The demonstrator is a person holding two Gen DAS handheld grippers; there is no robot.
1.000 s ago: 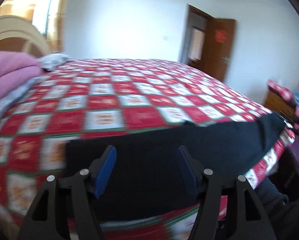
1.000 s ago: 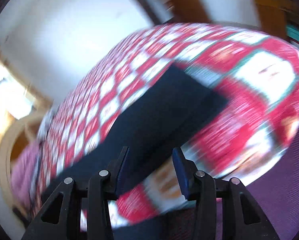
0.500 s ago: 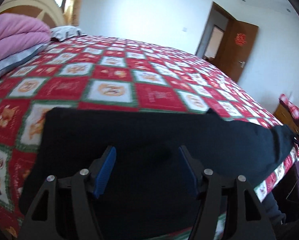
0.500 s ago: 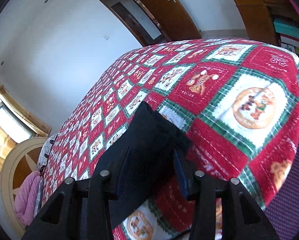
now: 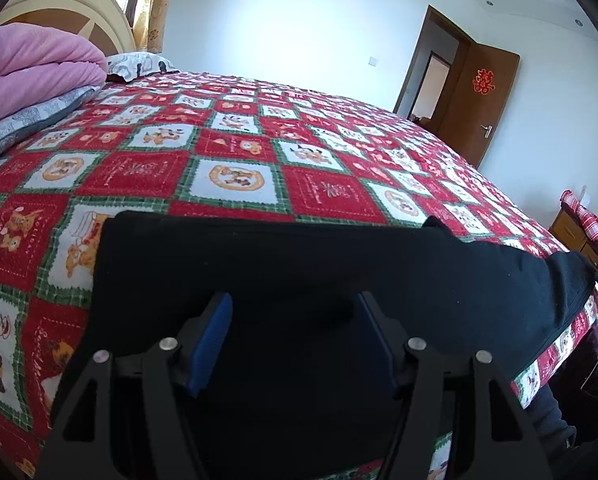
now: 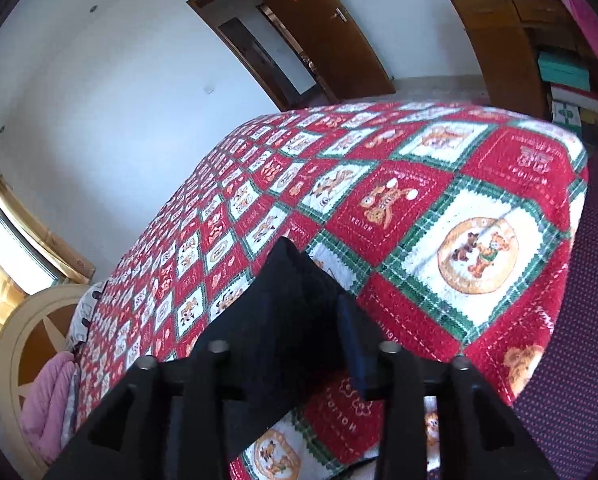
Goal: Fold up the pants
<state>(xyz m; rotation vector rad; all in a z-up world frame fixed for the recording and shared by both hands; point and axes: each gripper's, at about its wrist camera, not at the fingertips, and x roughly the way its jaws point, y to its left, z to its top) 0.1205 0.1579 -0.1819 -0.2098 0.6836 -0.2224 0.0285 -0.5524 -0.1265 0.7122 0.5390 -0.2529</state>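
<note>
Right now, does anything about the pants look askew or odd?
Yes: the black pants lie flat, but their far end is bunched into a raised peak between the right gripper's opening jaws.

Matt black cloth pants (image 5: 299, 272) (quilted bedspread (image 5: 235, 152)).

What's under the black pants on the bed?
The black pants lie on the red patchwork bedspread, which shows all around them. The squares directly beneath are covered, so whether anything else lies under the pants cannot be seen.
</note>
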